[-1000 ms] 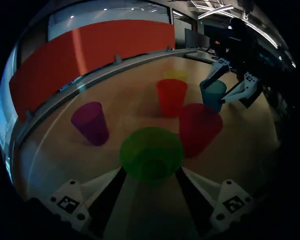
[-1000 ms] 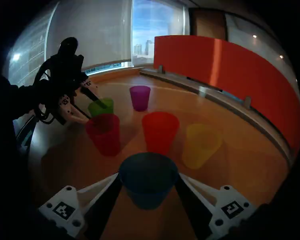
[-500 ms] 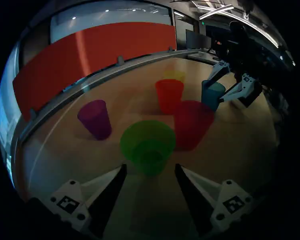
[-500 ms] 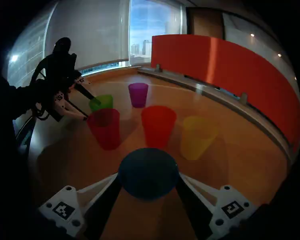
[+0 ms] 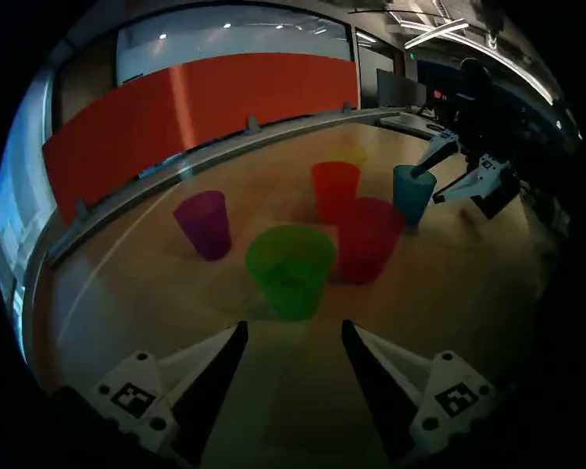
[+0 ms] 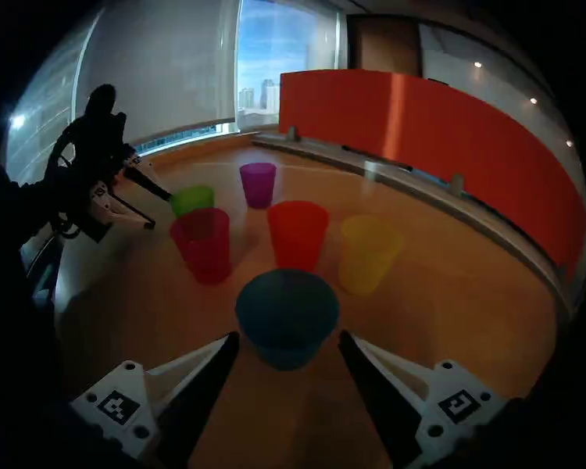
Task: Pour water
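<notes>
Wood tbl (image 6: pixel 465 313), red divider (image 6: pixel 449 141), bright window (image 6: pixel 262 62)

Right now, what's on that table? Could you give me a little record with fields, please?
Surface: wooden table
Cups: six, all upright: green cup, purple cup, dark red cup, orange-red cup, yellow cup, blue cup
Left gripper: open, green cup just ahead of its fingertips, not gripped
Right gripper: open, blue cup just ahead of its fingertips, not gripped
Water: cannot tell if any cup holds some
Backdrop: red panel along the table's far edge
</notes>
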### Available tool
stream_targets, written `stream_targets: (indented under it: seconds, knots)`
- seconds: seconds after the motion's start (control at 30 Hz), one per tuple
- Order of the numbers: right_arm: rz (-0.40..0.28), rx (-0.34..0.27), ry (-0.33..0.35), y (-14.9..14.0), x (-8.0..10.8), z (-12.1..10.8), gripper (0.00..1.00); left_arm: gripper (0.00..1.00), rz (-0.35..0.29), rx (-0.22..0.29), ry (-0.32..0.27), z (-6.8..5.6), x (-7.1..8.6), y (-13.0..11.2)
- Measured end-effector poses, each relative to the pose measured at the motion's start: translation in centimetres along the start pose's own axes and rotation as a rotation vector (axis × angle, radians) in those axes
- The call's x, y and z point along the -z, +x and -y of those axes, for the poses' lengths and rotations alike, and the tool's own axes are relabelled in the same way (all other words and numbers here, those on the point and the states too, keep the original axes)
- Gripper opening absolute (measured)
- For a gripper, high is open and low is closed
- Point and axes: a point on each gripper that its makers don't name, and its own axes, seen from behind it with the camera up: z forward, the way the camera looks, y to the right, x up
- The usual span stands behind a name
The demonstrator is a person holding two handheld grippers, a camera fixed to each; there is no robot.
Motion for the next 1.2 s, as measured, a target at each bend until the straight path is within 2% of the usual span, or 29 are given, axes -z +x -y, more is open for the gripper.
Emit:
stream_targets:
  seconds: [0.17,0.37,0.57,0.8,0.97,1.2]
  knots:
    - [-0.021,-0.018,-0.057,-1.1,2.3,0.0,1.00,0.89,-0.076,0.041,0.066,0.7,2.1,0.8]
    - [-0.118,-0.051,-0.139,-0.2,5.0,0.1,1.00,0.89,-0.202,0.106,0.173,2.5,4.9,2.8]
    - [-0.216,-0.090,-0.224,1.5,7.3,-0.2,1.00,0.89,-0.303,0.138,0.244,2.6,7.5,4.1]
    - [-0.359,-0.142,-0.362,4.2,9.6,-1.6,1.00,0.89,-0.416,0.179,0.357,3.1,10.2,5.3]
    - [-0.458,-0.144,-0.463,6.2,11.2,-2.4,1.00,0.89,-0.489,0.223,0.439,4.0,11.7,6.2]
    - [-0.531,-0.140,-0.609,7.5,12.7,-4.0,1.00,0.89,-0.541,0.222,0.549,5.0,12.9,6.8]
